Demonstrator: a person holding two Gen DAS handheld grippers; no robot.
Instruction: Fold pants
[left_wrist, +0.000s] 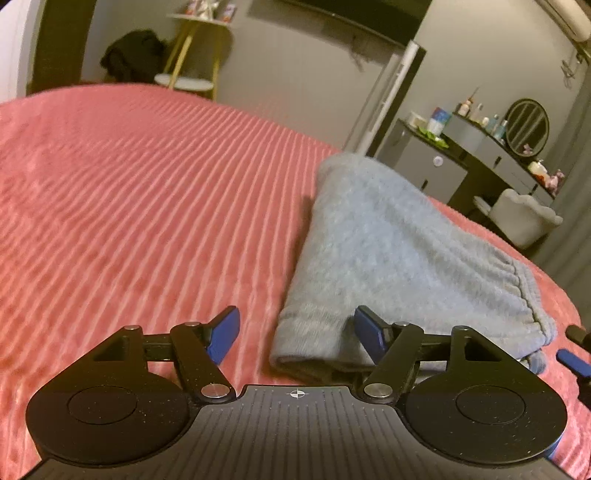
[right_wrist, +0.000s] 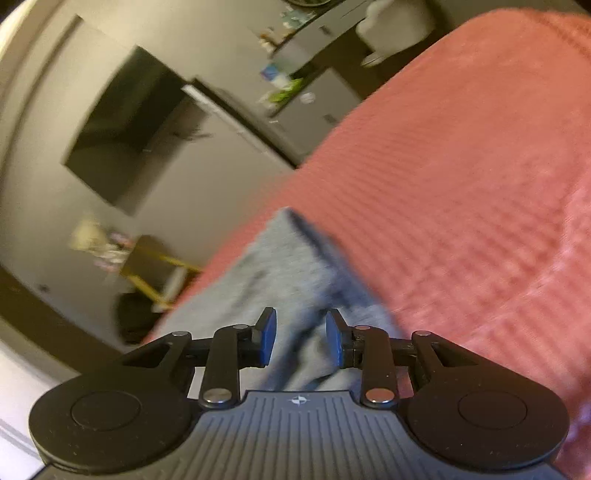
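Observation:
The grey pants (left_wrist: 399, 258) lie folded into a compact bundle on the pink ribbed bedspread (left_wrist: 147, 192). My left gripper (left_wrist: 295, 334) is open and empty, low over the bed at the near end of the bundle, its right finger beside the fabric. My right gripper (right_wrist: 301, 339) is open with a narrower gap, tilted, just above the pants (right_wrist: 288, 266); nothing is between its pads. Its blue tip (left_wrist: 572, 360) shows at the right edge of the left wrist view.
The bed edge runs behind the pants. Beyond it stand a grey dresser (left_wrist: 424, 158) with bottles and a round mirror (left_wrist: 526, 125), a white chair (left_wrist: 524, 218), a wall TV (right_wrist: 125, 133) and a gold-legged stand (left_wrist: 192, 48).

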